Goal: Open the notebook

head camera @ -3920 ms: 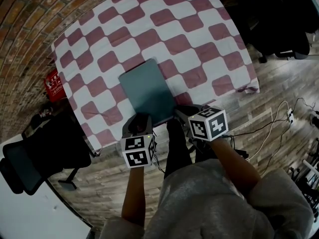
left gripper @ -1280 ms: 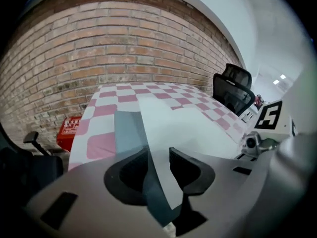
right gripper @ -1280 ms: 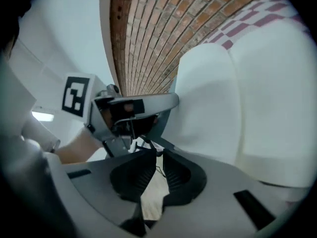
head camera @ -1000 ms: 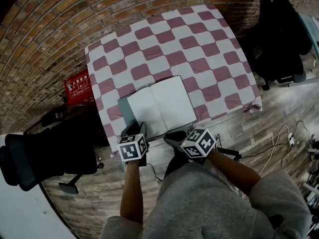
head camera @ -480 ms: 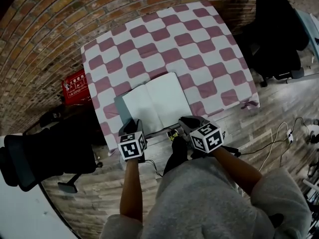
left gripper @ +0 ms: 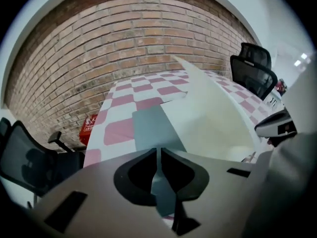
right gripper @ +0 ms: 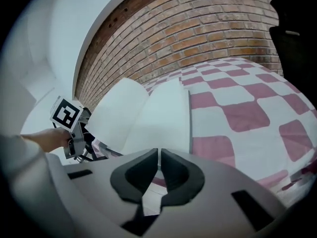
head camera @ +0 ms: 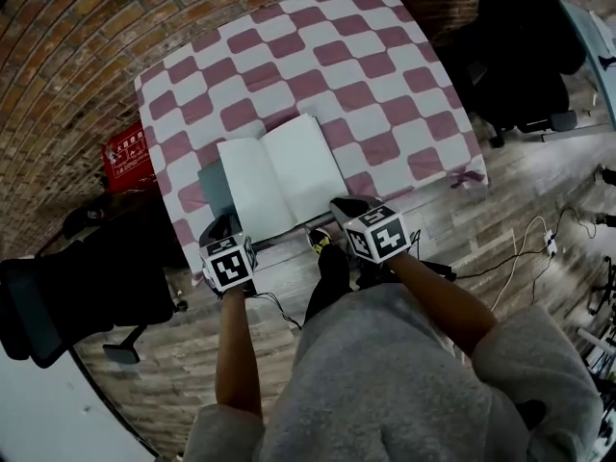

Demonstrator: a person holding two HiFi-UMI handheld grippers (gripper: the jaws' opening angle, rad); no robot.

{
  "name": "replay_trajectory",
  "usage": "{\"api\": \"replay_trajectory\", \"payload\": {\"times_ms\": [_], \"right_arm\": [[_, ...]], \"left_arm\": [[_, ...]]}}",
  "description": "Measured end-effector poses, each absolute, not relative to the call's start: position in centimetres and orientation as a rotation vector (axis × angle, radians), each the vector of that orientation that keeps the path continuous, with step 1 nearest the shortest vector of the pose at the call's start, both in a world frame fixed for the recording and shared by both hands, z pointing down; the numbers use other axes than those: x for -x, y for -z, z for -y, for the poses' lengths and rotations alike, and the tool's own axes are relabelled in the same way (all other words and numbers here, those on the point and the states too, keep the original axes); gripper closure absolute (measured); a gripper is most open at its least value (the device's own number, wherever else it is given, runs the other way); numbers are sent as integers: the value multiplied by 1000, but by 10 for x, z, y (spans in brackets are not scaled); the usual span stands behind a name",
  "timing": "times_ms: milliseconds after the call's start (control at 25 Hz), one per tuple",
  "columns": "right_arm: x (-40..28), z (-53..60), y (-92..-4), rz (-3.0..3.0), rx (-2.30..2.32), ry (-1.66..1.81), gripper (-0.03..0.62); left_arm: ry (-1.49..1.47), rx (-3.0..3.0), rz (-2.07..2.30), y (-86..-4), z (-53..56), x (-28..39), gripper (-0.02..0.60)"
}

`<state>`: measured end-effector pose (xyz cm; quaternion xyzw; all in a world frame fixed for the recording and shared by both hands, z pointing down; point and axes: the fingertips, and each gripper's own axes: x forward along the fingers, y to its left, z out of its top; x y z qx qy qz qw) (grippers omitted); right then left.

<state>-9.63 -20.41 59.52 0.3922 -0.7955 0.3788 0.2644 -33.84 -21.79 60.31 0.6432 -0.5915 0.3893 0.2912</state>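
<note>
The notebook [head camera: 284, 176] lies open on the checked tablecloth [head camera: 385, 85], white pages up, with its grey-green cover [head camera: 213, 187] showing at the left. My left gripper [head camera: 223, 225] hovers at the notebook's near-left corner. Its jaws have just been closing and stand together with nothing between the tips. In the left gripper view the cover [left gripper: 148, 125] and the page [left gripper: 213, 118] lie just beyond that gripper [left gripper: 158, 152]. My right gripper [head camera: 342, 205] sits at the notebook's near-right corner, shut and empty. The right gripper view shows the pages [right gripper: 148, 113] ahead of it [right gripper: 159, 155].
The table stands against a brick wall [head camera: 87, 27]. A red box [head camera: 125, 157] lies on the floor at the left, near a black chair [head camera: 67, 296]. Another black chair [head camera: 520, 56] stands at the right. Cables [head camera: 520, 258] run over the wooden floor.
The notebook was closed in the earliest frame and lies open since. Over the last second both grippers have drawn back from the pages to the table's near edge.
</note>
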Motion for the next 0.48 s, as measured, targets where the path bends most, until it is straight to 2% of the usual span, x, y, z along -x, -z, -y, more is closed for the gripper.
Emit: {"api": "replay_trajectory", "payload": {"times_ms": [240, 480], "right_arm": [[82, 217, -539, 2352, -1060, -954, 553], [31, 230, -457, 2525, -1165, -799, 551]], "left_arm": [[-851, -1751, 1681, -564, 214, 333, 545], [-744, -1871, 1723, -505, 199, 295, 545]]}}
